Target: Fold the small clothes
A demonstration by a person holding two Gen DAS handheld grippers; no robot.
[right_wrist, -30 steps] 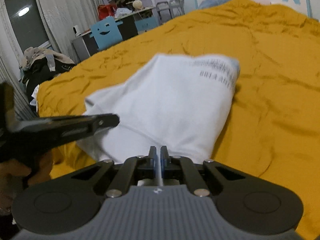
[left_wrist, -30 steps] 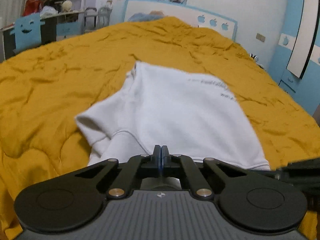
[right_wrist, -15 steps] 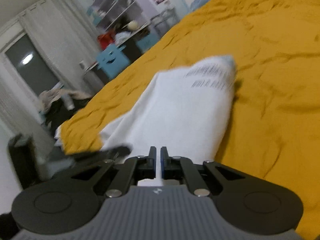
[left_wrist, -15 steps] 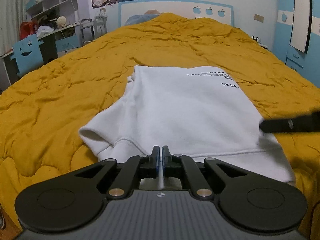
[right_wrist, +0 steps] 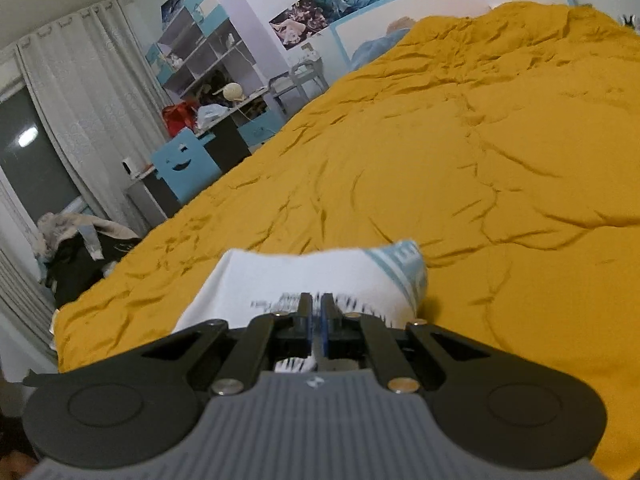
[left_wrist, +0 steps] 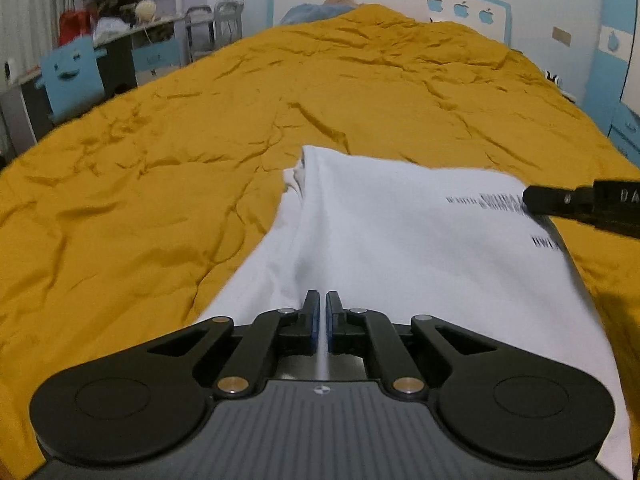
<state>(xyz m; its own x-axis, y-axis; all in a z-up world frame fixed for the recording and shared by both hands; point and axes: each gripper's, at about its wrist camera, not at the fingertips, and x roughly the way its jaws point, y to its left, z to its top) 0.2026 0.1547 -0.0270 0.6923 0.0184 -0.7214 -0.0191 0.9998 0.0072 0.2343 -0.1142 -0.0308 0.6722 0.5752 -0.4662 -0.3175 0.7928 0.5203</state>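
Observation:
A white shirt [left_wrist: 400, 240] with black printed text lies on the mustard-yellow bed cover [left_wrist: 160, 200]. My left gripper [left_wrist: 323, 294] sits low over the shirt's near part. Its jaws are opening by a thin slit, and a sliver of white cloth is still between the pads. My right gripper [right_wrist: 317, 296] is shut over the printed text, with a strip of white cloth between its pads. The shirt [right_wrist: 304, 272] ends a short way ahead of it in a fold with pale blue print. In the left wrist view the right gripper [left_wrist: 532, 200] reaches in from the right onto the text.
The bed cover [right_wrist: 480, 160] stretches far ahead to a white and blue headboard [left_wrist: 380, 0]. A blue chair with a face [left_wrist: 70, 76], a desk and shelves [right_wrist: 208, 52] stand to the left. A clothes pile [right_wrist: 76, 240] lies by the curtains. A blue wardrobe [left_wrist: 616, 80] stands on the right.
Both grippers have moved forward over the shirt. The right one went further and now sits at the printed text near the far end. A thin slit has appeared between the left jaws.

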